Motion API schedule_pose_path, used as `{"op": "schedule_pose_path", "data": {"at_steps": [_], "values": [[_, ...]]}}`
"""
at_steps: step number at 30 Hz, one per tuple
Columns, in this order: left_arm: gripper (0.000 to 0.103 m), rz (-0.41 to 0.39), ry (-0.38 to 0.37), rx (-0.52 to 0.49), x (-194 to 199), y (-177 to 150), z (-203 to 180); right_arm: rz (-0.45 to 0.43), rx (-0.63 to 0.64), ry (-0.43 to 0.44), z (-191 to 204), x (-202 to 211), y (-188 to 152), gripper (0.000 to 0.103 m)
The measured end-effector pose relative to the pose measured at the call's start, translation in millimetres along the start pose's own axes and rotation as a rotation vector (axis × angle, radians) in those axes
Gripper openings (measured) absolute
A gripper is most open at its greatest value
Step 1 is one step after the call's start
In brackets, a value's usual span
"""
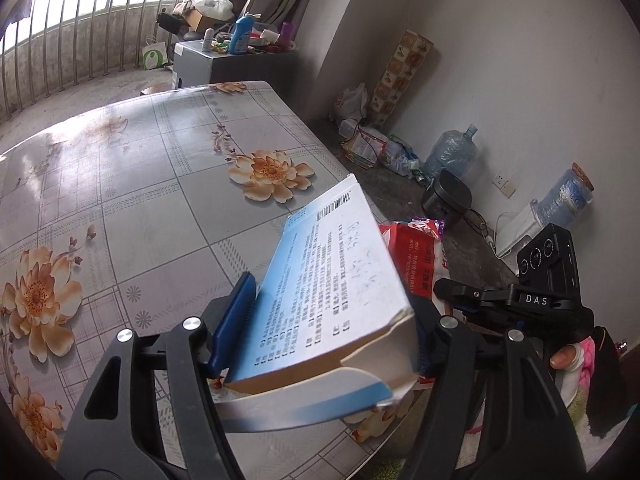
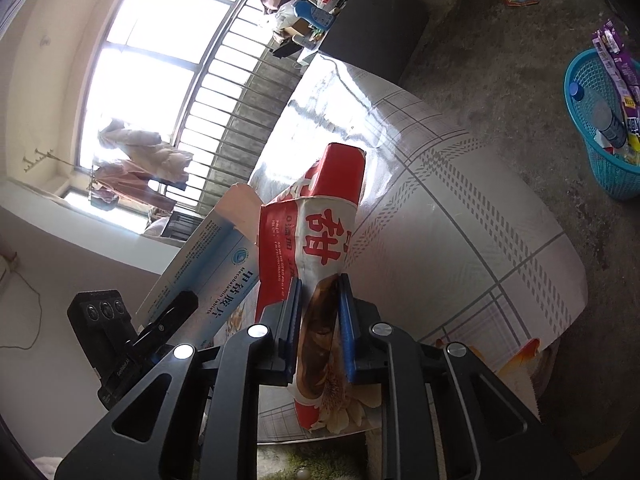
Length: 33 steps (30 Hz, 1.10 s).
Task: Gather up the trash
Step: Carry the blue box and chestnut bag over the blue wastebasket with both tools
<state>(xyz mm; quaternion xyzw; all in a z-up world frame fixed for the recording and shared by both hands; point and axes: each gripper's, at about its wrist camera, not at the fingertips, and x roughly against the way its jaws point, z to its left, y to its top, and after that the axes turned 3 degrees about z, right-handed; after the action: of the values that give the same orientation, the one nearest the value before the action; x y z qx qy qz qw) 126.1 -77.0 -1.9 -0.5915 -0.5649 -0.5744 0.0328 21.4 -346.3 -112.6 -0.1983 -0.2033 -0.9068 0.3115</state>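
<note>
Left tool [image 1: 336, 320] gripping medicine box [image 1: 340, 280], right tool [image 2: 320, 320] (tilted) gripping red wrapper [image 2: 320, 240]

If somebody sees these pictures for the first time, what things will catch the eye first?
First, the blue-and-white medicine box clamped in the left gripper above the flowered table. Next, the red-and-white snack bag pinched in the right gripper. Then the teal basket on the floor to the right, already holding a bottle and wrappers.
</note>
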Motion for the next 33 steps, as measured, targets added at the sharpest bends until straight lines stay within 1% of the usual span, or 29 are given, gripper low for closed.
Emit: {"op": "schedule_pose_path", "data": {"at_steps": [5,9,13,16,20,23,25,27,30,33], "values": [[0.062,-0.021,-0.023,-0.016,4.5,16.4,-10.1,-0.034,-0.013,0.046,-0.1,13.6,6.0,0.017],[0.062,-0.028,-0.066,-0.036,2.2,37.6,-23.9,-0.068,-0.028,0.084,-3.8,25.8,12.0,0.017],[0.062,-0.020,-0.106,-0.079,-12.9,61.4,-48.1,-0.121,-0.077,0.132,-18.4,42.8,22.8,0.017],[0.062,0.000,-0.142,-0.131,-32.5,79.7,-75.2,-0.187,-0.125,0.128,-35.7,63.9,34.5,0.017],[0.062,0.069,-0.193,-0.190,-75.2,105.6,-114.0,-0.275,-0.224,0.126,-70.3,94.9,49.8,0.017],[0.062,0.138,-0.219,-0.223,-119.7,119.9,-141.6,-0.322,-0.326,0.136,-105.8,110.4,59.6,0.017],[0.062,0.192,-0.231,-0.237,-151.6,126.6,-157.5,-0.345,-0.404,0.154,-133.8,113.1,66.0,0.017],[0.062,0.244,-0.246,-0.244,-183.0,132.4,-172.3,-0.369,-0.471,0.138,-162.3,114.3,75.6,0.017],[0.062,0.313,-0.247,-0.262,-227.4,136.4,-189.8,-0.386,-0.574,0.118,-212.4,109.8,92.6,0.017],[0.062,0.371,-0.237,-0.291,-267.9,139.4,-205.5,-0.394,-0.682,0.050,-265.9,102.0,109.7,0.017]]}}
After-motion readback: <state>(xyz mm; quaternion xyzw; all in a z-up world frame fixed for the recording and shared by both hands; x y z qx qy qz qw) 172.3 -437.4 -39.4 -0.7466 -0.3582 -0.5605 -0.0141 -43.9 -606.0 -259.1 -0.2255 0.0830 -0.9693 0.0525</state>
